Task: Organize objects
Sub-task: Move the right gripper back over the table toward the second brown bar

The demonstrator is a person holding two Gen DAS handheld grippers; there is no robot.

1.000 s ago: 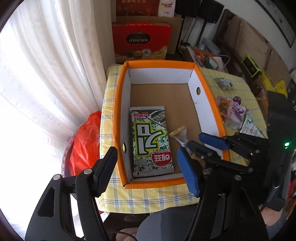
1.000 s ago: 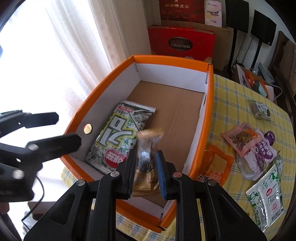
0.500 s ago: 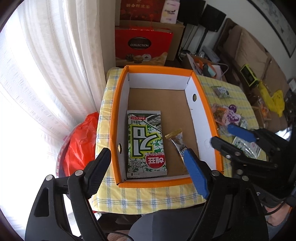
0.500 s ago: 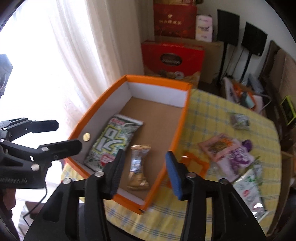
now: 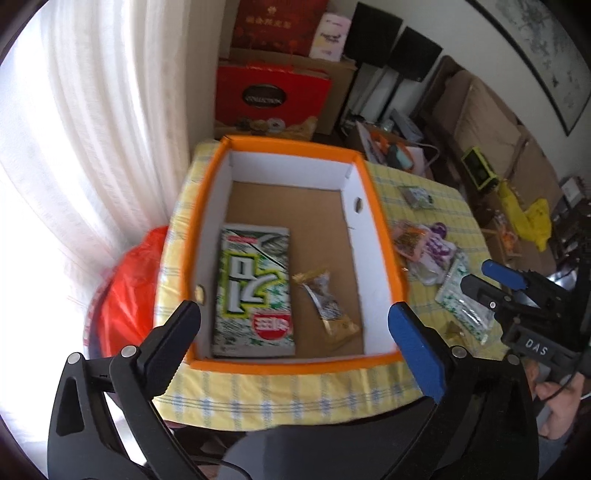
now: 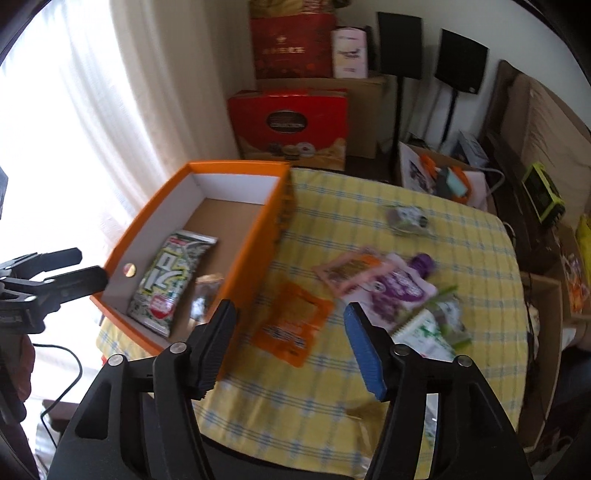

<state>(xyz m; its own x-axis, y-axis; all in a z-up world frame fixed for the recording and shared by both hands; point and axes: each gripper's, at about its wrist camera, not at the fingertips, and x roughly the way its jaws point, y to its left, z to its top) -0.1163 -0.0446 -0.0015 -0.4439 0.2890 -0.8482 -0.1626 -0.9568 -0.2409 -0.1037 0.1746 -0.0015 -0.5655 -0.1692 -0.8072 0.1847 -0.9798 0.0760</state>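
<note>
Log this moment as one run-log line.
left gripper: opening, empty | right gripper: opening, empty | orange box: seaweed pack, gold snack inside | table: packets remain

Ahead and to the left of the gripper, white curtains (image 5: pixel 92 147) glow with daylight. Straight ahead, a red gift box (image 6: pixel 291 125) stands on the floor, with two black speakers (image 6: pixel 432 48) against the white wall (image 6: pixel 517 29) farther right.

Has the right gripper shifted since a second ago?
Yes. The right gripper has left the orange box, moving right; its opening jaws, nothing between them, hang over the orange packet.
</note>
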